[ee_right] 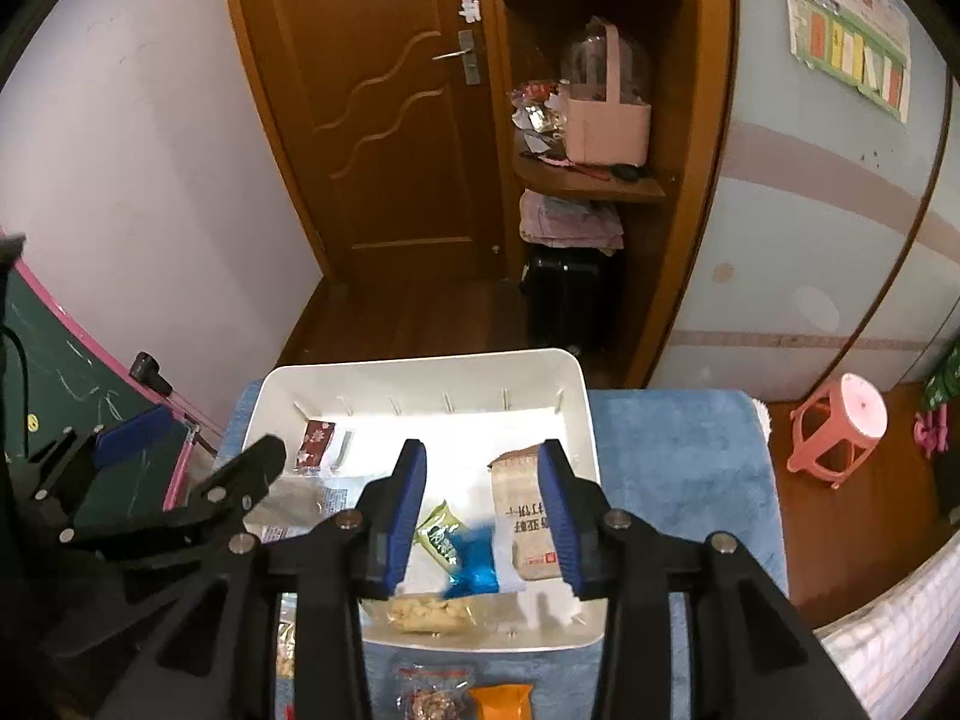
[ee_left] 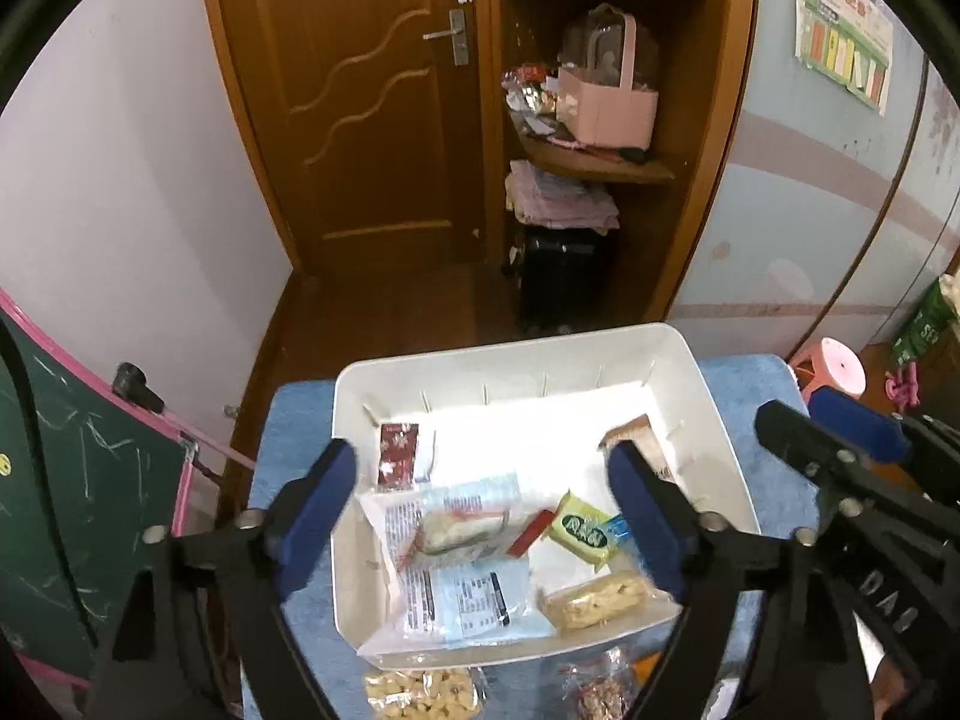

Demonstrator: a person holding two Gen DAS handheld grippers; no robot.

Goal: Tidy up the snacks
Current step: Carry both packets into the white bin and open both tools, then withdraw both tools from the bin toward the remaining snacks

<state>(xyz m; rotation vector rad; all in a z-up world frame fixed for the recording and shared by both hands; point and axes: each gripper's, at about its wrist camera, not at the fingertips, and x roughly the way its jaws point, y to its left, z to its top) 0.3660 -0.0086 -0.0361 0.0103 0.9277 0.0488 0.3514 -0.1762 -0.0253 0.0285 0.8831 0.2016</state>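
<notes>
A white bin [ee_left: 714, 420] [ee_right: 585, 420] stands on a blue mat [ee_left: 294, 420] [ee_right: 678, 456] and holds several wrapped snacks. Among them are a dark red packet [ee_left: 396, 453] [ee_right: 314, 443], a green packet [ee_left: 581, 527] [ee_right: 441, 534], a clear pack with a pastry [ee_left: 456, 531], a yellow cake bar [ee_left: 600, 600] [ee_right: 429, 612], a brown packet [ee_right: 521, 516] and a blurred blue packet [ee_right: 474, 561]. My left gripper [ee_left: 486, 516] is open and empty above the bin. My right gripper [ee_right: 483, 516] is open above the blue packet, not touching it.
Loose snacks lie on the mat in front of the bin: a nut pack [ee_left: 420, 693], a clear pack [ee_right: 432, 696] and an orange packet [ee_right: 501, 702]. A green chalkboard [ee_left: 78, 492] stands left, a pink stool [ee_right: 840, 426] right. A wooden door [ee_left: 360, 102] and shelves [ee_left: 594, 162] are behind.
</notes>
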